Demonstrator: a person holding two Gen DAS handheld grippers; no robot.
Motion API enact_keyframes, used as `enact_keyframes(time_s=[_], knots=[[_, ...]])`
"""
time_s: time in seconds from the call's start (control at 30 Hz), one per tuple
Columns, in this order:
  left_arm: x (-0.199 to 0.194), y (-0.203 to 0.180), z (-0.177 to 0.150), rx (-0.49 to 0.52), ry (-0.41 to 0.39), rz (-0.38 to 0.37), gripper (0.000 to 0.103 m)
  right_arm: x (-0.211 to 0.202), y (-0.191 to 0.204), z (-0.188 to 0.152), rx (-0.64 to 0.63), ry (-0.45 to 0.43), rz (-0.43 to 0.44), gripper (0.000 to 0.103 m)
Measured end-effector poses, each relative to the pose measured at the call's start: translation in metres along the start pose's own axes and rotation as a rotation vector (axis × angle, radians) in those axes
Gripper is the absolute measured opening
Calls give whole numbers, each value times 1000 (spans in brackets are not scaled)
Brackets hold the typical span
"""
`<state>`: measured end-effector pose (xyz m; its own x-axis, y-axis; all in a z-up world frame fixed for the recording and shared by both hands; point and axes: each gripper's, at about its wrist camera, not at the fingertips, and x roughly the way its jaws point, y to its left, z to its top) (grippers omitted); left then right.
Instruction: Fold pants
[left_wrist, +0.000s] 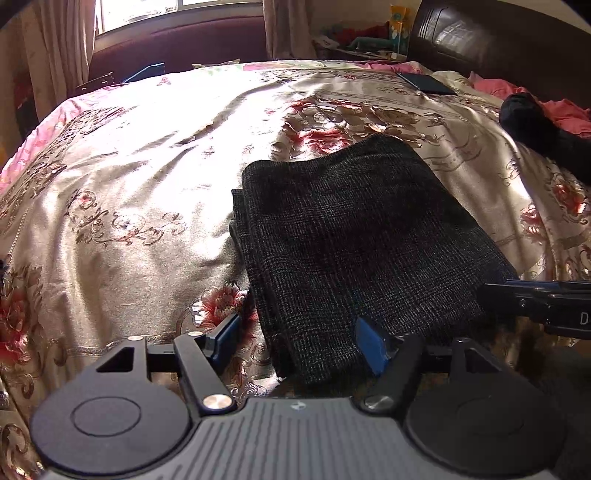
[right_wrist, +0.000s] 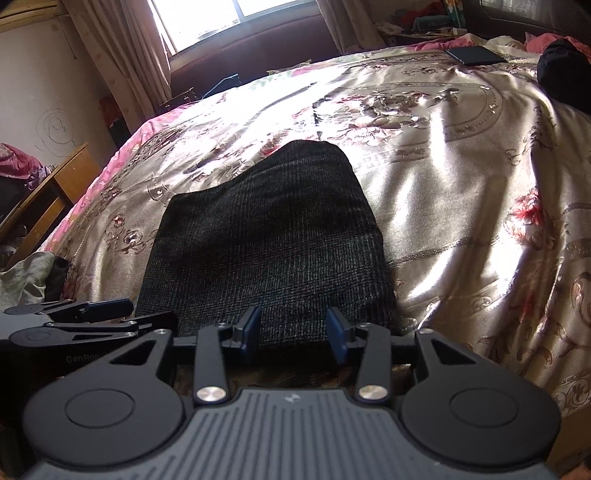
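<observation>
Your left gripper (left_wrist: 301, 338) has its jaws spread wide, straddling the near left corner of the folded pants (left_wrist: 351, 251); the blue pads do not press the cloth, though the right-hand pad lies over its edge. Your right gripper (right_wrist: 293, 328) stands about half open over the near edge of the pants (right_wrist: 266, 240), the fabric between its pads but not pinched. The pants lie on the bed (left_wrist: 129, 192) as a thick, roughly rectangular stack of dark, coarse-woven checked cloth, on a glossy satin bedspread (right_wrist: 461, 184) with red and gold flowers. The left view shows the stacked layers along the pants' left side and a dark headboard (left_wrist: 498, 37); the right view shows a wooden desk (right_wrist: 55, 184) beside the bed and a scribbled wall (right_wrist: 55, 125)
</observation>
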<state>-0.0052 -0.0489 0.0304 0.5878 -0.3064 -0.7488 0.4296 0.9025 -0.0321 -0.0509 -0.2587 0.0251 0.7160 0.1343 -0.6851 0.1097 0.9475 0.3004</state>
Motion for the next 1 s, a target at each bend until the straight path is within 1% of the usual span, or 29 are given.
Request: enact_keyframes(time_s=[0.37, 0.53, 0.63, 0.8, 0.87, 0.9, 1.0], knots=[[-12, -5, -6, 6, -9, -9, 81, -5, 1, -6, 14, 23, -4, 41], [-8, -4, -8, 4, 6, -12, 81, -4, -5, -6, 61, 29, -11, 42], [-13, -1, -5, -6, -19, -21, 81, -13, -7, -5, 62, -1, 15, 42], [-22, 8, 5, -36, -56, -24, 81, -20, -12, 1, 44, -49, 11, 42], [-23, 11, 9, -49, -67, -24, 81, -22, -16, 7, 39, -71, -1, 44], [-23, 12, 10, -54, -73, -21, 81, -22, -19, 10, 40, -80, -4, 47], [-17, 17, 15, -67, -73, -28, 81, -15, -30, 22, 52, -84, -9, 49]])
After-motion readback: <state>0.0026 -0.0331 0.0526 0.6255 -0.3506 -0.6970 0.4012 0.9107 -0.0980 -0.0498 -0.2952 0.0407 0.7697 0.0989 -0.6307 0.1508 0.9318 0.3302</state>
